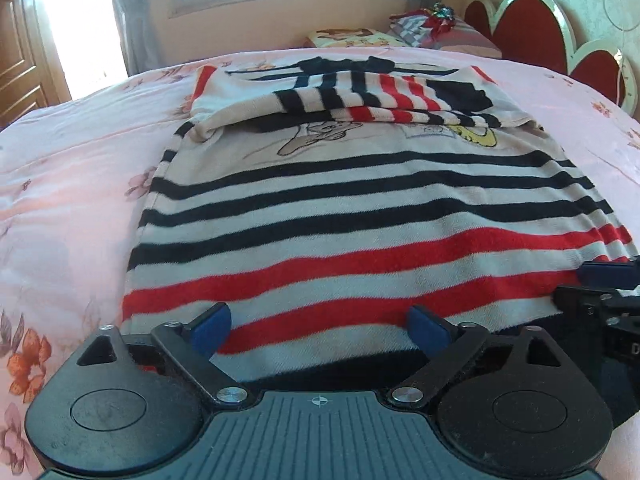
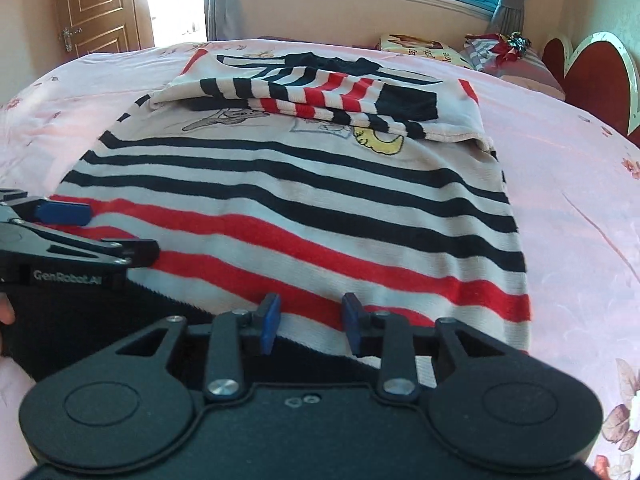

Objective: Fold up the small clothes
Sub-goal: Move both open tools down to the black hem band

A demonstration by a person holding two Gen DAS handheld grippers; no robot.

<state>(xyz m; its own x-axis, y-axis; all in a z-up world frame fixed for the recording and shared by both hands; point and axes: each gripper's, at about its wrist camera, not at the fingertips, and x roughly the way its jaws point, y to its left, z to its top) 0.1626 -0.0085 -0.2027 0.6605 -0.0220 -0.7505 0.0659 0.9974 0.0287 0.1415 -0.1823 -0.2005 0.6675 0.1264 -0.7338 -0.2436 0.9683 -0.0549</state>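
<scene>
Both claws sat at the near hem of the striped sweater (image 1: 360, 208). Left gripper (image 1: 319, 326) had its blue pads spread wide apart, with the hem's red and white bands lying between them and nothing pinched. Right gripper (image 2: 310, 320) stood with its jaws parted by a narrower gap over the same hem; whether cloth was caught there could not be told. That sweater lay flat on the pink floral bedspread (image 1: 72, 184), its sleeves (image 2: 320, 96) folded across the chest above a cartoon print (image 1: 316, 136). Pillows (image 1: 404, 36) rested near the red headboard (image 1: 528, 28).
</scene>
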